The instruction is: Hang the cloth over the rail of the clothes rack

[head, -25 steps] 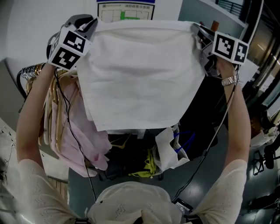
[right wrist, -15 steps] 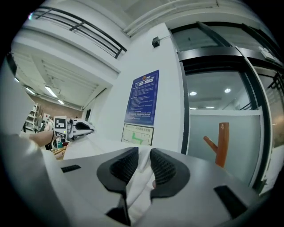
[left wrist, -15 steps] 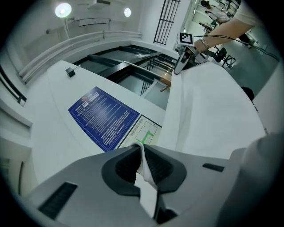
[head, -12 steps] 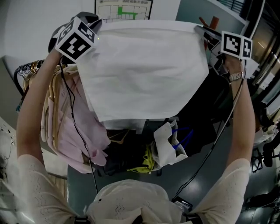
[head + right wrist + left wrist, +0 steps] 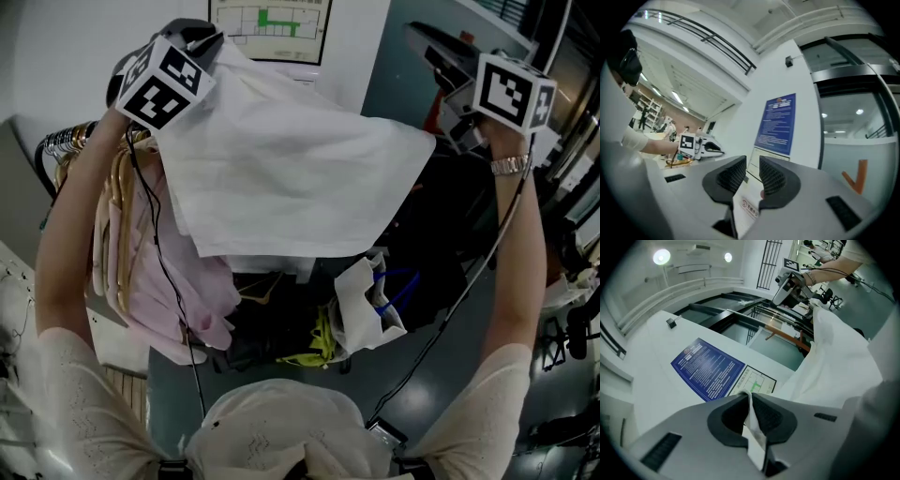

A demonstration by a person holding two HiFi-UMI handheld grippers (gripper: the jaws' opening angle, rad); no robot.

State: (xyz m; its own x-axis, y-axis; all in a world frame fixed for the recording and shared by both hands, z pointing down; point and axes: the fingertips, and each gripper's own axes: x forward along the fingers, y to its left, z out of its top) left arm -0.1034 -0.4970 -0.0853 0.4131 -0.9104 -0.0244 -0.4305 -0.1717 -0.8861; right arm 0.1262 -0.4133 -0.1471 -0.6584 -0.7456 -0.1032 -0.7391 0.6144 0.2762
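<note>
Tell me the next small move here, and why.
Probably lower the left gripper a little and open it. It alone pinches a corner of the cloth; the right gripper has its jaws apart with nothing between them, and the cloth's far corner hangs loose. The rail itself is hidden beneath the cloth, so this is a guess.

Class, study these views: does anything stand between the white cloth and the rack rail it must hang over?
Yes. Hangers and a pink garment crowd the rail at the left, below the cloth clamped in the left claw. The cloth hides the rest of the rail.
</note>
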